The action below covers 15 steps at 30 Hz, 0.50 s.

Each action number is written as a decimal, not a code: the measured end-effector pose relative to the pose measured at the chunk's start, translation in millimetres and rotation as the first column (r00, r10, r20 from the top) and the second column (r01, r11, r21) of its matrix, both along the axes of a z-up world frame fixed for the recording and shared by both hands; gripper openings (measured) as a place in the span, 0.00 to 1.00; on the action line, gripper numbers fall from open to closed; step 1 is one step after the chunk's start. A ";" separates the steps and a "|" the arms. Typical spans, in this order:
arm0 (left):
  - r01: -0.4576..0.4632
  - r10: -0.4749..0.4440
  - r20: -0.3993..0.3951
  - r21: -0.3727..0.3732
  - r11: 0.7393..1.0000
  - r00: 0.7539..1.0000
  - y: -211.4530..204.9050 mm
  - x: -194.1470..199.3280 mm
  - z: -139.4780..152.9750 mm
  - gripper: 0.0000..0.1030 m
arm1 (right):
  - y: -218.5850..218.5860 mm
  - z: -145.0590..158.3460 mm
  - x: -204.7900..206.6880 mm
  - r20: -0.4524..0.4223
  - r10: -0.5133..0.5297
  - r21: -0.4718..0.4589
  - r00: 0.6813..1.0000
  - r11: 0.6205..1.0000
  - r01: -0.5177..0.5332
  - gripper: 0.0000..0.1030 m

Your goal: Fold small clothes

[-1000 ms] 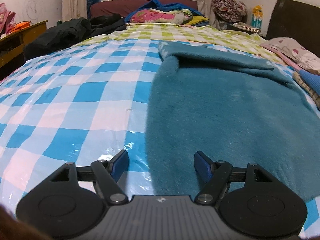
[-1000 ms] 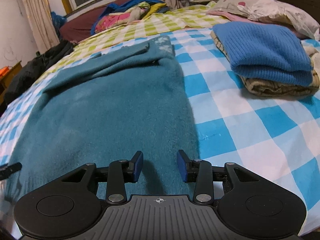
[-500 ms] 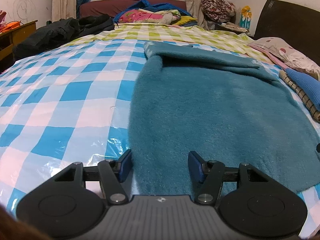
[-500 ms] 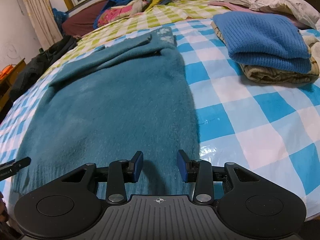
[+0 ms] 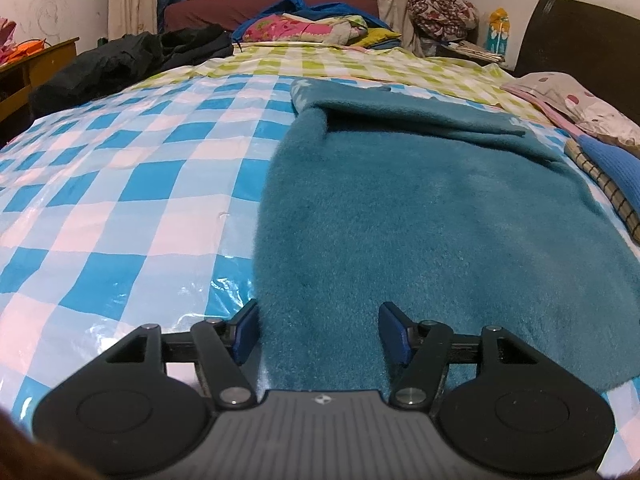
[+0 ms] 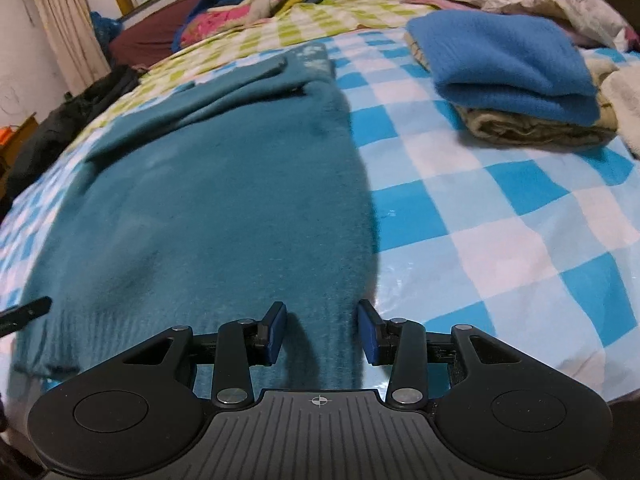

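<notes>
My left gripper (image 5: 320, 330) is spread wide, its blue pads on either side of the near left edge of the fuzzy teal fleece garment (image 5: 432, 216); nothing is pinched. My right gripper (image 6: 322, 330) is likewise parted, straddling the near right corner of the same garment (image 6: 216, 200), pads clear of the fabric. The garment lies flat on the glossy blue-and-white checked bed cover (image 5: 120, 200), a sleeve folded across its far end. To the right, a folded bright blue knit (image 6: 508, 64) rests on a folded beige garment (image 6: 532, 130). A black jacket (image 5: 120, 60) lies far left.
</notes>
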<state>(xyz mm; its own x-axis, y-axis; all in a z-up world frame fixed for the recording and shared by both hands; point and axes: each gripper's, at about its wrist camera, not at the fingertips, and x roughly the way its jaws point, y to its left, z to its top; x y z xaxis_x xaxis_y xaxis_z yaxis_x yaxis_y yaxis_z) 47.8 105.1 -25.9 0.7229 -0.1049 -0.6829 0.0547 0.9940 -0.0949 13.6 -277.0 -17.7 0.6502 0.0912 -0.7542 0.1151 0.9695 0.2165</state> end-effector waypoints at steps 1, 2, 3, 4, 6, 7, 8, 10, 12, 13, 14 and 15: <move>-0.001 0.001 0.001 -0.003 1.000 1.000 -0.3 -0.2 0.3 0.62 | -1.4 0.2 0.9 0.002 0.007 0.022 1.000 1.000 -0.008 0.34; 0.002 -0.002 0.003 -0.010 1.000 1.000 -0.5 -0.3 0.4 0.58 | -3.3 0.4 1.7 0.003 0.009 0.041 1.000 0.999 -0.009 0.29; 0.000 0.000 0.006 -0.013 1.000 1.000 -1.2 -0.3 0.7 0.55 | -6.5 0.3 2.4 0.004 0.006 0.068 1.000 0.998 -0.006 0.27; 0.001 -0.001 0.008 -0.015 1.000 1.000 -1.8 -0.1 1.0 0.53 | -9.4 0.7 2.7 0.005 -0.002 0.095 1.000 0.995 0.002 0.23; 0.004 -0.004 0.013 -0.024 1.000 1.000 -2.7 -0.6 1.6 0.50 | -15.7 1.6 2.2 0.010 -0.019 0.154 1.000 0.988 0.017 0.22; 0.007 -0.007 0.015 -0.024 1.000 1.000 -3.3 -1.1 1.5 0.50 | -17.1 1.4 2.1 0.011 -0.022 0.174 1.000 0.985 0.020 0.22; 0.009 -0.009 0.015 -0.020 1.000 1.000 -3.7 -1.0 1.1 0.50 | -17.1 0.2 3.0 0.008 -0.024 0.180 1.000 0.983 0.022 0.22; 0.007 -0.006 0.009 -0.032 0.999 1.000 -2.3 0.9 -0.1 0.50 | -15.0 -3.5 6.6 -0.001 -0.026 0.178 1.000 0.984 0.026 0.23; 0.002 -0.002 0.004 -0.044 0.999 1.000 0.2 2.8 -0.4 0.53 | -13.3 -5.9 10.1 -0.002 -0.031 0.191 1.000 0.981 0.031 0.25; 0.000 0.000 0.002 -0.053 0.999 1.000 1.7 3.2 -0.8 0.54 | -12.6 -6.1 12.0 -0.003 -0.032 0.199 0.999 0.980 0.032 0.25; 0.000 0.000 0.000 -0.061 0.998 1.000 3.1 3.2 -1.0 0.54 | -11.3 -5.6 13.6 -0.004 -0.032 0.206 0.999 0.978 0.032 0.25; 0.004 -0.004 0.001 -0.064 0.998 1.000 3.7 2.4 -0.7 0.54 | -10.7 -5.2 14.8 -0.002 -0.028 0.212 1.000 0.977 0.028 0.25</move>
<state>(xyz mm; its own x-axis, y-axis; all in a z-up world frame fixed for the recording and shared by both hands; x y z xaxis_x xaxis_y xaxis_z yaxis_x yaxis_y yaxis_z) 50.2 108.9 -26.6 0.7231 -0.1510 -0.6741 0.0585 0.9857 -0.1582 28.4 -287.7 -22.9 0.6553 0.2305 -0.7193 0.1418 0.8978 0.4169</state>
